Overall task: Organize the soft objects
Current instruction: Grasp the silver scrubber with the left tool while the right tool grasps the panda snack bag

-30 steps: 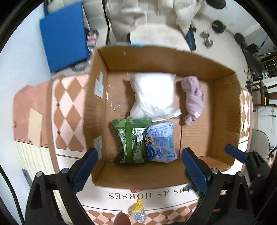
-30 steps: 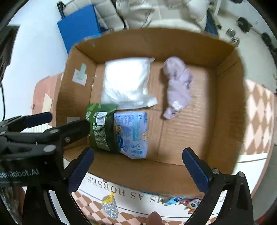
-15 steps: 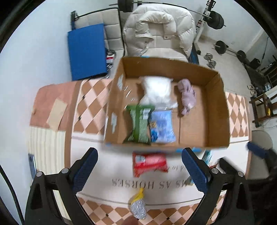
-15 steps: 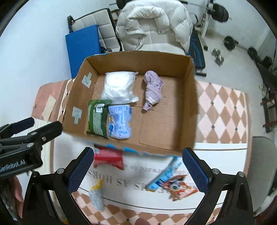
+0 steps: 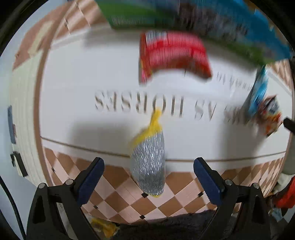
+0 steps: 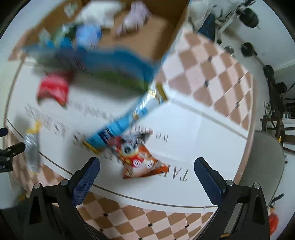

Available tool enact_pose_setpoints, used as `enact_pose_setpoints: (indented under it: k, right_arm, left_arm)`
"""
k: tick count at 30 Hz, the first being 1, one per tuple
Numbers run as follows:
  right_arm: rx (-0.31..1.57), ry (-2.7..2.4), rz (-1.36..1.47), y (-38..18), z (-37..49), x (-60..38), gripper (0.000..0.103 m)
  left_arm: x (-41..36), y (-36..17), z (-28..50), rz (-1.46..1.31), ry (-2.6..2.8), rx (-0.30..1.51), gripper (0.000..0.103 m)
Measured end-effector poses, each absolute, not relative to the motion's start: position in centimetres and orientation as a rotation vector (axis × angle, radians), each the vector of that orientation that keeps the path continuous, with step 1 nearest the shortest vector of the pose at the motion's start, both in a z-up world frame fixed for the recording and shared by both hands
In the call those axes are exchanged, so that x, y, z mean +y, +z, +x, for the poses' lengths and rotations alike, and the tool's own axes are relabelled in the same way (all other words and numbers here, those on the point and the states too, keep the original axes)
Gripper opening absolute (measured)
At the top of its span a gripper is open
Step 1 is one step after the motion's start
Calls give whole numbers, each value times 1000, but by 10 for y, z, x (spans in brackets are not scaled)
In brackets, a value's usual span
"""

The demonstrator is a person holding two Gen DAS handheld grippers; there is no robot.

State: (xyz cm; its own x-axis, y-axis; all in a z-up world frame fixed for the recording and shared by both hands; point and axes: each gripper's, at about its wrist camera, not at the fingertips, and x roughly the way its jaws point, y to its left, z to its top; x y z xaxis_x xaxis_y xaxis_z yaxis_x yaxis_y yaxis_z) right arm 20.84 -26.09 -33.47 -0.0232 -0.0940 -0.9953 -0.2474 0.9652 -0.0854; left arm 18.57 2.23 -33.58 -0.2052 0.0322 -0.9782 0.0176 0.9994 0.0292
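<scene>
Both views are motion-blurred. My left gripper [image 5: 147,177] is open, low over the table, with a silver scouring pad in yellow netting [image 5: 149,166] lying between its fingers. A red packet [image 5: 171,55] lies farther ahead. My right gripper [image 6: 146,173] is open above an orange snack bag [image 6: 142,162], which lies beside a long blue packet [image 6: 125,123]. The cardboard box [image 6: 147,37] stands behind, holding a white bag [image 6: 103,13], a lilac cloth [image 6: 134,16] and a pale blue pack [image 6: 88,35]. The scouring pad [image 6: 32,149] and red packet [image 6: 53,88] also show in the right wrist view.
The table has a white lettered cloth [image 5: 92,73] over a checkered top [image 6: 212,70]. The box's blue and green printed side [image 5: 221,24] fills the top of the left view. The left gripper's body [image 6: 7,155] is at the right view's left edge. A grey chair [image 6: 263,162] stands right.
Both grippers have pulled back from above the box and dropped low toward the table's near edge. The left now straddles the scouring pad; the right is over the orange snack bag.
</scene>
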Motion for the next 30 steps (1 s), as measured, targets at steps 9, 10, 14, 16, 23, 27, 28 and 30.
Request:
enact_pose_setpoints:
  k: [9,10,14,16,23,27,28,30]
  right_arm:
    - [1727,129,-234,-409,203,-267,90]
    - [1733,123,-190,-412,203,-271,82]
    - [1742,82,-54,-416,194,-288,51]
    - [1763,55,23,-417,187,-298,48]
    - [1847,56,245,-418,133,-309,47]
    - [1847,74,219,-416,108,-301,47]
    - [1845,70,205,-413,106,-296,47]
    - [1839,64,195,-414,101,-293,48]
  left_arm:
    - [23,-369,162,27,45,1837,99]
    - [24,-370,161,23,47,1840,99]
    - [23,-370,158,3,43,1841,99]
    - [25,-370,157,-4,41,1841,99]
    - [23,-380,154,-4,23,1855,99]
    - [22,-394,149,-22,10,1861,99]
    - [22,-396,148,-18,7,1861,99]
    - [21,-399,146,-10,3,1859,75]
